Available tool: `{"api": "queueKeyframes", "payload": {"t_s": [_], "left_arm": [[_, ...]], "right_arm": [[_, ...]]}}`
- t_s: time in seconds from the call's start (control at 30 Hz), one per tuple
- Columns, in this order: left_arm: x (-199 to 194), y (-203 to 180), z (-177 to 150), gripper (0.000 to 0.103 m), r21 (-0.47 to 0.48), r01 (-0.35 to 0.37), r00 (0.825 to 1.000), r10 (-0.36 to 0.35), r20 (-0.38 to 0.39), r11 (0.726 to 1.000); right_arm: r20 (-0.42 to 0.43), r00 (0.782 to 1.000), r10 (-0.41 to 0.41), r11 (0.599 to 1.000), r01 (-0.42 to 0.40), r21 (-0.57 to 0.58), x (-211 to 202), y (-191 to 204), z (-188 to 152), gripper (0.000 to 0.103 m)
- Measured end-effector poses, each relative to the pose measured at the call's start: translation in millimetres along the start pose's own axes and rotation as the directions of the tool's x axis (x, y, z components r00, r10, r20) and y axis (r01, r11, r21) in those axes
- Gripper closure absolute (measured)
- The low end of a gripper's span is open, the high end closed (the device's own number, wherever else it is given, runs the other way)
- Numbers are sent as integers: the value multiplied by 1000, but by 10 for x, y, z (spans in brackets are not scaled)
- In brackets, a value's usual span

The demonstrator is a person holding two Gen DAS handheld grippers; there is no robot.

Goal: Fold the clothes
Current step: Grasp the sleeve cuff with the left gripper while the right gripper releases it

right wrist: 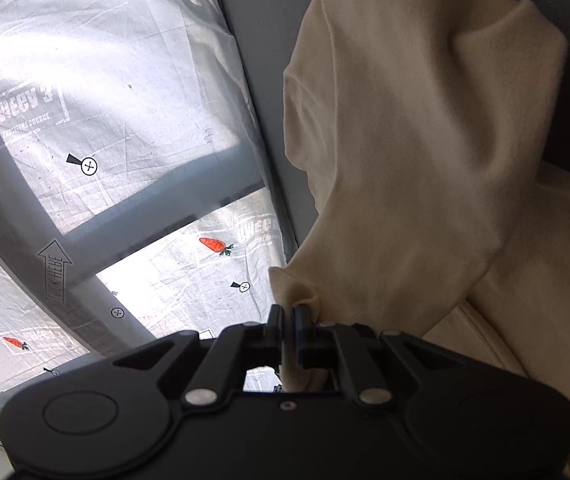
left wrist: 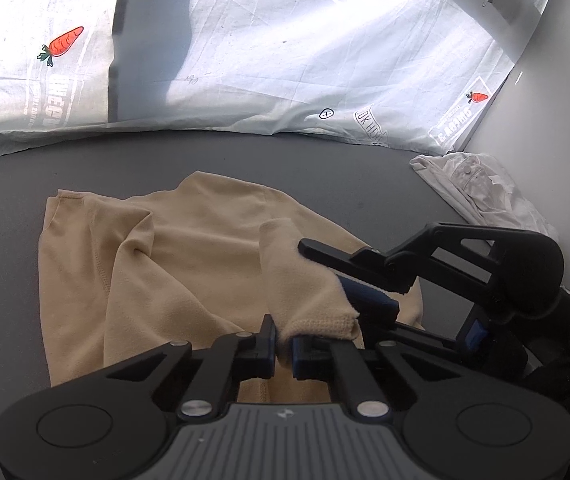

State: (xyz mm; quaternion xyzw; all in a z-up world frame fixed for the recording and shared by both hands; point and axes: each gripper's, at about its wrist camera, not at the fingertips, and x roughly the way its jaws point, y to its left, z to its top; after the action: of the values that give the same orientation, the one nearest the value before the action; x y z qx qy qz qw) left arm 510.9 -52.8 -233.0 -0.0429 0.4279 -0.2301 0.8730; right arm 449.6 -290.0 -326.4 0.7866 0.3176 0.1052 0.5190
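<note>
Surface: dark grey tabletop (left wrist: 13, 200), light wall at its right edge.
Left gripper (left wrist: 283, 350): nearest the left wrist camera; fingers pressed together, pinching the ribbed cuff of the beige garment (left wrist: 189, 264).
Right gripper (left wrist: 349, 276): just beyond the left one and to its right, fingers clamped on a fold of the same sleeve; its own view shows cloth caught between the closed fingers (right wrist: 303, 320).
Garment position: spread on the tabletop, one sleeve drawn up toward both grippers; in the right wrist view it hangs lifted in folds.
White garment (left wrist: 481, 188): crumpled by the wall, well apart from the beige one; one button visible.
Printed sheet (left wrist: 285, 60): beyond the tabletop, pale, creased.
Print: orange carrots, circled crosses.
Readable text: arrow reading "LOOK HERE"; block lettering mirrored, roughly "OMEGA 3", not certain.
</note>
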Motion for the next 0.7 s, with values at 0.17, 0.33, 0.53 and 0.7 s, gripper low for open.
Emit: {"api": "queueKeyframes", "payload": {"t_s": [0.17,0.33,0.53,0.7], "left_arm": [[-1,57,30,96,-73,-21,999,19,-30,997],[-16,75,60,96,-112,-34,999,30,-38,993],[-32,67,67,96,-128,-43,998,39,-39,991],[-52,96,59,96,-164,-28,999,22,-37,986]], "right_arm": [[5,1000,-26,1000,26,4,-15,-26,20,97],[10,999,-45,999,45,-2,-28,-20,36,97],[13,998,-69,998,69,-7,-38,-2,44,97],[17,996,-82,997,82,-13,-63,8,33,96]]}}
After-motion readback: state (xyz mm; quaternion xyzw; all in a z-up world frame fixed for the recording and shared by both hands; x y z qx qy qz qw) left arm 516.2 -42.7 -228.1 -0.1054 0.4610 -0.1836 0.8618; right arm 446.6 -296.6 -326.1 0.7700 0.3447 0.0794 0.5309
